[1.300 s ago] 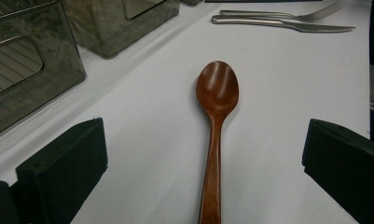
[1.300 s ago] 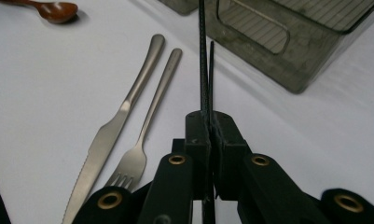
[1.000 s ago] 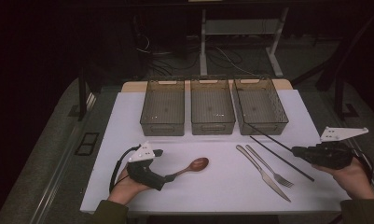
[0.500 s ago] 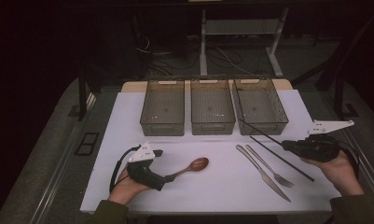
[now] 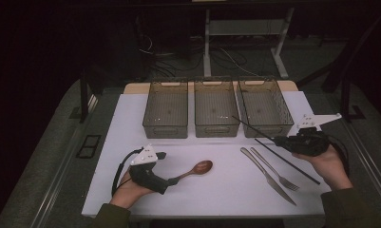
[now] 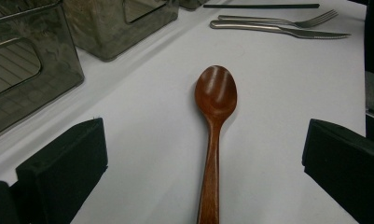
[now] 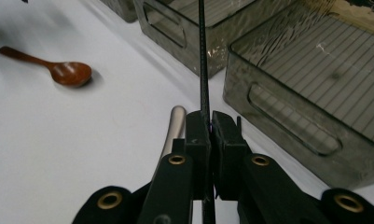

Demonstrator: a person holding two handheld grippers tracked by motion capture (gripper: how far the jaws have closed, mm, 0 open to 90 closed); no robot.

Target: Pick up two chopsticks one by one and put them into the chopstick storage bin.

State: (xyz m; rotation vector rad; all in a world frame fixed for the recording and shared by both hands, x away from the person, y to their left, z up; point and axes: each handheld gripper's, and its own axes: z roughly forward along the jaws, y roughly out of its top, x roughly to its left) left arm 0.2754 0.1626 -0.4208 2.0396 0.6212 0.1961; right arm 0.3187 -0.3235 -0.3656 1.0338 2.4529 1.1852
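Step in hand: right gripper clamped on thin black chopstick, lifted near table's right edge, tip over right-hand smoked clear plastic bin. Next: lower in, release. Left gripper jaws apart around brown wooden spoon (not gripped).

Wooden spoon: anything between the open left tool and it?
Nothing visible. In the left gripper view the wooden spoon lies on bare white table, its handle running between the left tool's open jaws, neither pad touching. The bins sit off to the side.

Right gripper clamps a black chopstick beside a bin.
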